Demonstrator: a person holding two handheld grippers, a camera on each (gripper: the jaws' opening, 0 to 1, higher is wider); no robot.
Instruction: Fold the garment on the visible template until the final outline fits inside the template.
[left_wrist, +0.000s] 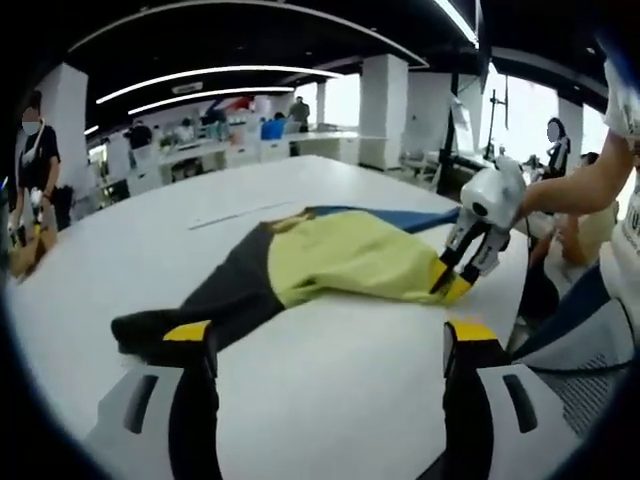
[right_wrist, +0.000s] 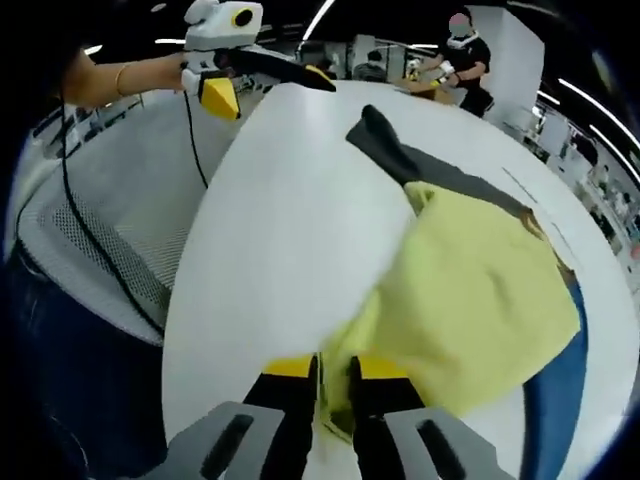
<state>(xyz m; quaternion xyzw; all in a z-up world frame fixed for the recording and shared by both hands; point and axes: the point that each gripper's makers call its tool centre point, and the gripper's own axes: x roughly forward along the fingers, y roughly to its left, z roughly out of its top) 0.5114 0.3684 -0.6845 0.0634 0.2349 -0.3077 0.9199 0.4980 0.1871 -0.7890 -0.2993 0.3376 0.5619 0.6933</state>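
A yellow garment (left_wrist: 350, 260) with a dark grey sleeve (left_wrist: 215, 300) lies spread on the white table (left_wrist: 330, 400). A blue template (left_wrist: 405, 217) shows from under its far edge. In the left gripper view my left gripper (left_wrist: 330, 335) is open, just short of the sleeve's cuff, with nothing between its jaws. My right gripper (left_wrist: 455, 280) comes in from the right and pinches the garment's yellow corner. In the right gripper view the right gripper (right_wrist: 335, 370) is shut on the yellow garment (right_wrist: 470, 300), whose edge is lifted and curled. The left gripper (right_wrist: 268, 85) hovers open at the far end, near the sleeve (right_wrist: 385, 145).
A mesh chair (right_wrist: 90, 230) stands at the table's edge beside the person holding the grippers. The blue template (right_wrist: 555, 410) runs along the garment's right side. People stand at desks (left_wrist: 200, 150) in the background, and one stands at the left (left_wrist: 35, 160).
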